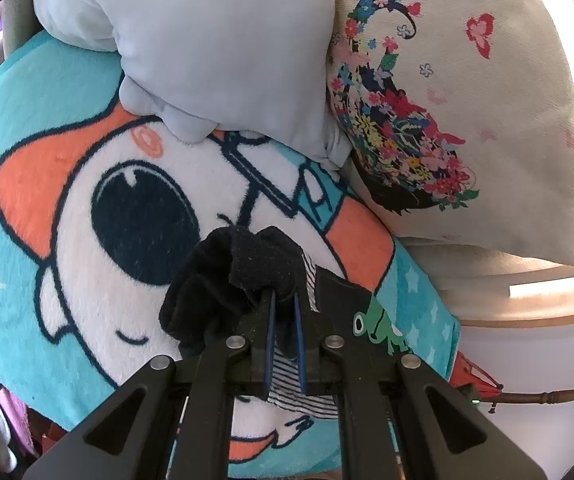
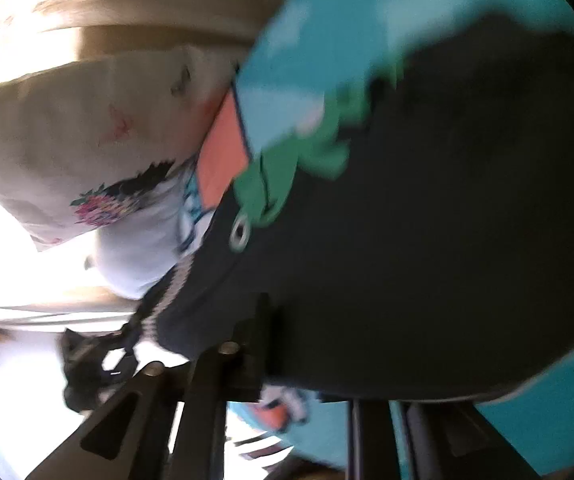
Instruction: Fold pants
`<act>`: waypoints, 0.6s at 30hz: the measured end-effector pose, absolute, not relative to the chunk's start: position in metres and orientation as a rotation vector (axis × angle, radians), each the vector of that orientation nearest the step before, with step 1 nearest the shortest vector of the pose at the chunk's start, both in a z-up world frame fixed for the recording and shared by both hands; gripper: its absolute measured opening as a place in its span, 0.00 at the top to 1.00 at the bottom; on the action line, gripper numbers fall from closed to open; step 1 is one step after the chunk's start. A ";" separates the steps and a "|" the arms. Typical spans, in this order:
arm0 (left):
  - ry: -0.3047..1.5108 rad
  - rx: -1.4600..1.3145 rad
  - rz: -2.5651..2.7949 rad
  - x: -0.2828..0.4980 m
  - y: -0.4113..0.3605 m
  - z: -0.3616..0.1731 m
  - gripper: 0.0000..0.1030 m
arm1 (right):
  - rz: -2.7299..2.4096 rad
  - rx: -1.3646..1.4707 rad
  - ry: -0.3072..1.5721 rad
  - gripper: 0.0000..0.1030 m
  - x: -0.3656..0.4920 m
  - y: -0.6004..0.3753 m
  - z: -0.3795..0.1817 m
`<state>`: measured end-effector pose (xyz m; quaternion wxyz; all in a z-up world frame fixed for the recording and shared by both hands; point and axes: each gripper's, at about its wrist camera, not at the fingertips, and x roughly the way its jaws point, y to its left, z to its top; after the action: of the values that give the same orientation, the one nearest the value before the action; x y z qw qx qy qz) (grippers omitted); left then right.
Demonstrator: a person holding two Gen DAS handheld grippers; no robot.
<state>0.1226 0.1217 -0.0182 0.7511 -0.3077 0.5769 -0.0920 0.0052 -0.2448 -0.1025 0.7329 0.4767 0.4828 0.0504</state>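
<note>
The left tool (image 1: 283,300) has its two blue fingers (image 1: 271,336) pressed close together, pinching a bunched bit of the dark pants (image 1: 243,276). The pants sit right at its tips and hang down in front of it, over the fluffy cartoon blanket (image 1: 67,160). A striped lining shows just under the fingers.

In the right wrist view, the pants (image 2: 427,260) fill most of the picture, right up against the right tool (image 2: 307,360). A green frog patch (image 2: 287,168) shows on them. That view is blurry and the cloth hides the tips, so I cannot tell if the right tool is pinching or spread.

The pants look soft, floppy and light. They will sag and bunch, not stay flat. Best to grab them at an edge or corner, like the waistband, and hold two spots well apart so the cloth stretches out smooth.
</note>
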 end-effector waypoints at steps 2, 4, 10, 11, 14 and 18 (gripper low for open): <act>1.256 -0.651 -0.198 0.130 0.118 -0.018 0.92 | 0.093 0.963 1.037 0.88 0.018 -0.252 -0.083; 1.241 -0.627 -0.191 0.143 0.112 -0.017 0.92 | 0.079 0.908 1.015 0.88 0.037 -0.259 -0.068; 1.192 -0.621 -0.162 0.196 0.105 -0.019 0.90 | 0.021 0.748 0.968 0.88 0.127 -0.278 -0.046; 1.193 -0.633 -0.157 0.201 0.107 -0.021 0.90 | -0.011 0.750 0.973 0.82 0.137 -0.283 -0.048; 1.188 -0.677 -0.185 0.205 0.117 -0.022 0.89 | -0.099 0.759 0.949 0.49 0.149 -0.300 -0.050; 1.146 -0.648 -0.183 0.196 0.136 -0.009 0.71 | -0.109 0.766 0.939 0.40 0.136 -0.316 -0.049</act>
<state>0.1959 0.1356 -0.0089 0.7872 -0.3008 0.5316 -0.0850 0.1364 -0.3163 -0.0491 0.8206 0.3598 0.4411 -0.0514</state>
